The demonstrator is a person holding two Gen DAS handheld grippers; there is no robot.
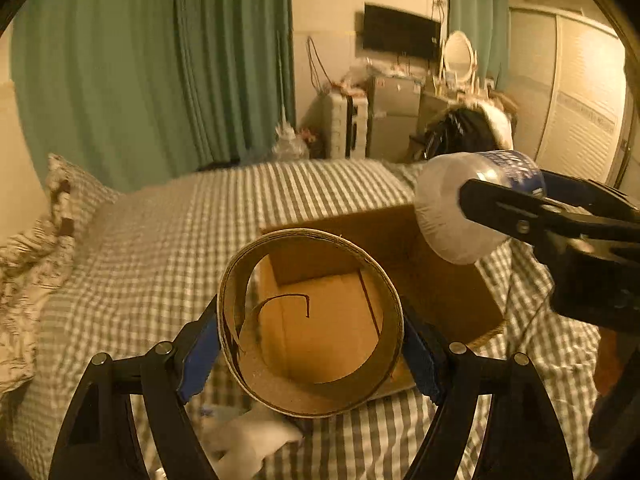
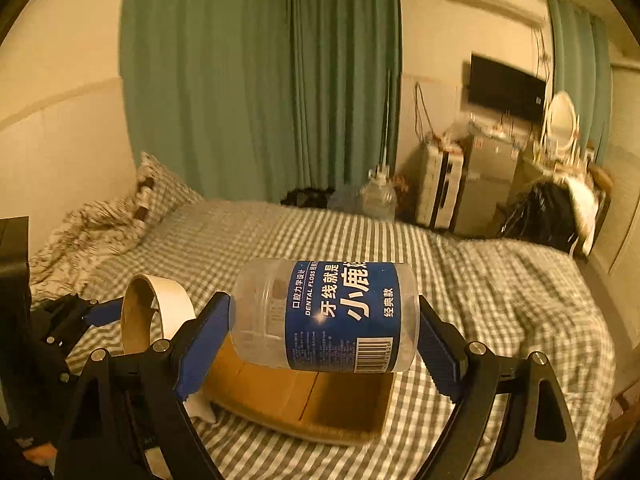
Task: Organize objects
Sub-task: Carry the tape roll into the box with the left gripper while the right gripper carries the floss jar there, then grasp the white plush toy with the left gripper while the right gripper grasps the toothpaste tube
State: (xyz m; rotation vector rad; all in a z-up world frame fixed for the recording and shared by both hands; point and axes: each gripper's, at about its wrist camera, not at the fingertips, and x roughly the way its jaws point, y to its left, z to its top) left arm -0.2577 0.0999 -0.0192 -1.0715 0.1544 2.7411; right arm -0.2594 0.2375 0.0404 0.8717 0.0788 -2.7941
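The left gripper [image 1: 310,344] is held low over the bed [image 1: 160,240], its blue pads clamped on either side of a nearly spent tape roll [image 1: 310,320], a wide cardboard ring with its opening facing the camera. Through the ring shows the open cardboard box [image 1: 400,240] on the checked cover. The right gripper [image 2: 324,332] is raised above the box, squeezing a clear plastic jar [image 2: 324,316] lying sideways, its blue label reading "DENTAL FLOSS".
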